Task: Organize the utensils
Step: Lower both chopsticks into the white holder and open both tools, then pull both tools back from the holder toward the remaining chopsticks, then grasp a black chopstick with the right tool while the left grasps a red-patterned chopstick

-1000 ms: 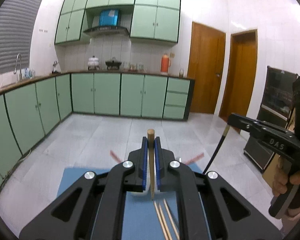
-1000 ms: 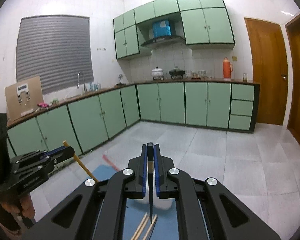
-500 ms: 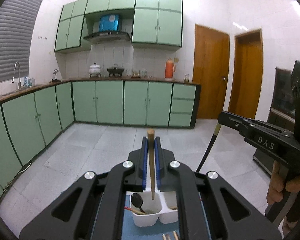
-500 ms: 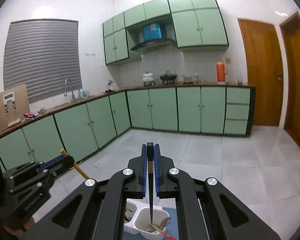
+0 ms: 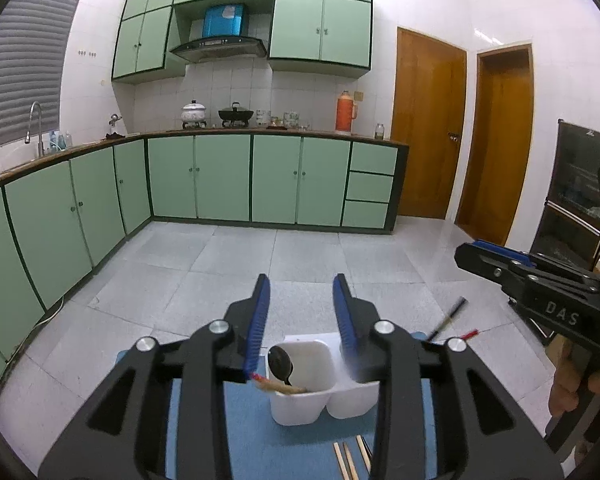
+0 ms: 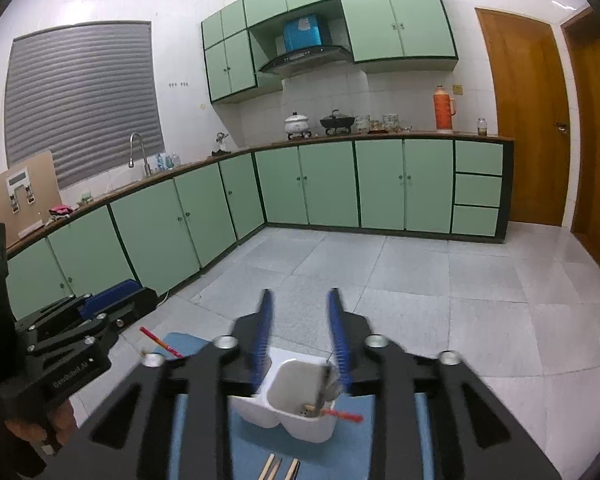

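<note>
Both claws, left (image 5: 302,322) and right (image 6: 300,332), have just been opened over the holder (image 5: 320,400) so the utensils drop in.

One white two-compartment holder (image 5: 300,404); one dark spoon (image 5: 281,364) inside; three wooden chopsticks (image 5: 350,460) nearer the tool.

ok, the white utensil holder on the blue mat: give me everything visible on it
The white utensil holder looks like glossy plastic, a tub of two joined compartments with rounded corners, standing upright on the blue mat. From the left wrist view, its left compartment holds a dark spoon and a wooden-handled utensil leaning on the rim; a red stick pokes out. The right compartment is mostly hidden behind a finger. Loose chopsticks lie on the mat in front, apart from it. No tongs touch it.
</note>
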